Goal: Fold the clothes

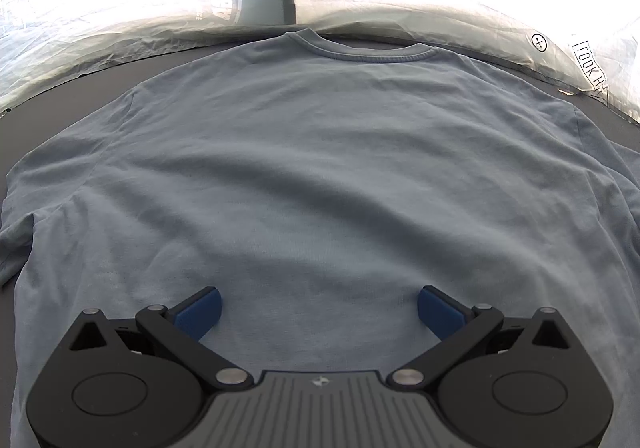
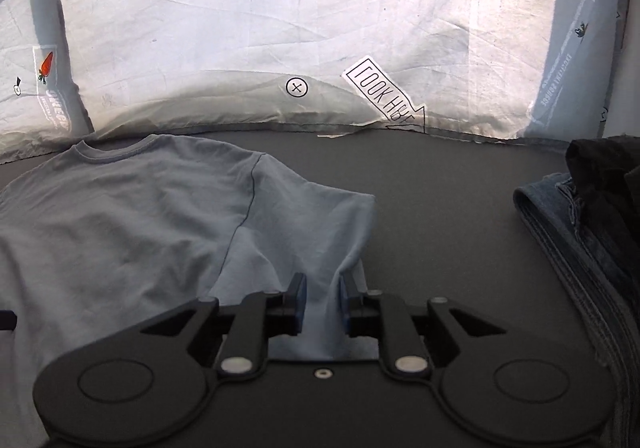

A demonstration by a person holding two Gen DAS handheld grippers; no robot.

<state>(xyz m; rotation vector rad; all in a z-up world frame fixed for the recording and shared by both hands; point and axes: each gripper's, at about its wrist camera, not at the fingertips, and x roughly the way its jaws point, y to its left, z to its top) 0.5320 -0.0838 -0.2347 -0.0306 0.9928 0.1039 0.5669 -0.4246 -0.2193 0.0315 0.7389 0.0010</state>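
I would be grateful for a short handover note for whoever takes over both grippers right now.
Left gripper: open, over the lower back of the blue T-shirt, holding nothing.
Right gripper: shut on the T-shirt's right sleeve, fabric bunched between the fingers.
The shirt lies spread on the dark table, collar at the far edge. Folded jeans with a black garment on top sit to the right.
Done: shirt laid out. Left: all folds.

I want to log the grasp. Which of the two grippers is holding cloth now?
The right gripper: its jaws are closed on the sleeve of the blue T-shirt. The left gripper is wide open, empty.
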